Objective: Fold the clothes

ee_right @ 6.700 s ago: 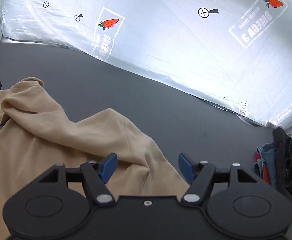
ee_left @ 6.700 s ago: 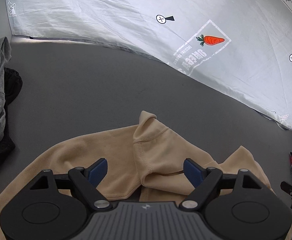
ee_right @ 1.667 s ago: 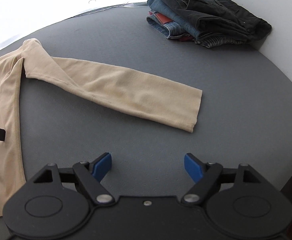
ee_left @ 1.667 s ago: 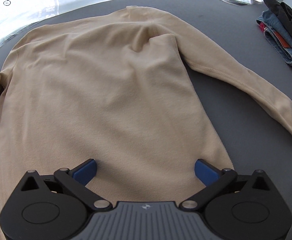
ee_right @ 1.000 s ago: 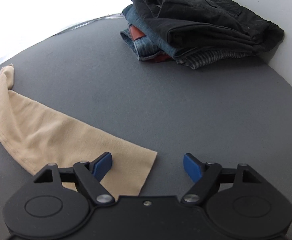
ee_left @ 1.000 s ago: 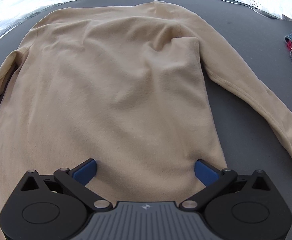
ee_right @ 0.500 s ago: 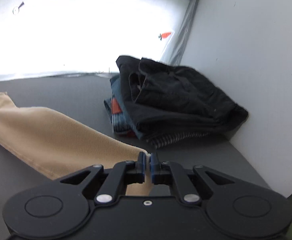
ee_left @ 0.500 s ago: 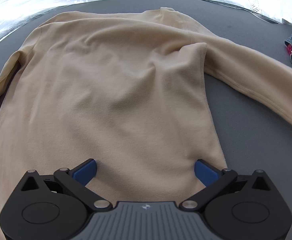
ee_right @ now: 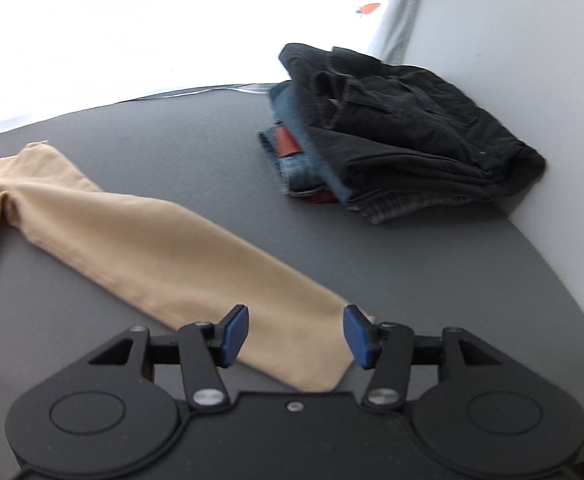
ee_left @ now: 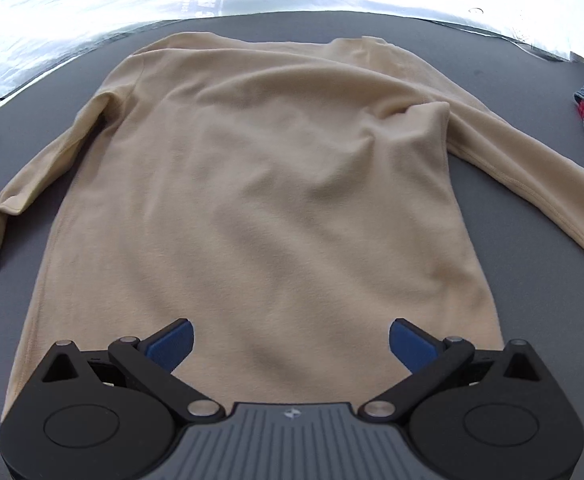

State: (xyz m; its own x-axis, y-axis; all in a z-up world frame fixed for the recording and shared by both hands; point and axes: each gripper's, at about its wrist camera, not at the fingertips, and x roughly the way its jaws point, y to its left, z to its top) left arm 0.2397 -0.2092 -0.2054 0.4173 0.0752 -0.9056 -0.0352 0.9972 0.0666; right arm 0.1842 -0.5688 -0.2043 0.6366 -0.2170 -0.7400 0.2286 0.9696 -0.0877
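Hovering low over the near hem of the tan long-sleeved top (ee_left: 260,208), the left gripper (ee_left: 290,344) has its blue pads spread wide, nothing between them; the hem runs just ahead of and under the pads. The right gripper (ee_right: 295,336) stands with its pads apart too, one on each side of the right sleeve (ee_right: 164,248) near its cuff, the cloth lying loose between them and not pinched.

Beyond the left tongs the top lies face down and spread flat on the grey table (ee_right: 196,160), body straight ahead, collar at the far end, a small pucker at the right armpit. The left sleeve (ee_left: 24,184) trails down off to the left of the tongs; the right sleeve runs out to the right, away from the body.

Judging by this, the garment is laid out and not folded, and the step in hand looks like arranging or bringing in the sleeves. A next move on the right would call for closing on the cuff and carrying it across the body without dragging the shoulder out of line.

Ahead and right of the right tongs sits a stack of folded clothes (ee_right: 391,140), near the wall, well apart from the sleeve; the grey surface between is bare, giving room to swing. The table's curved edge falls away close to the right of the cuff.
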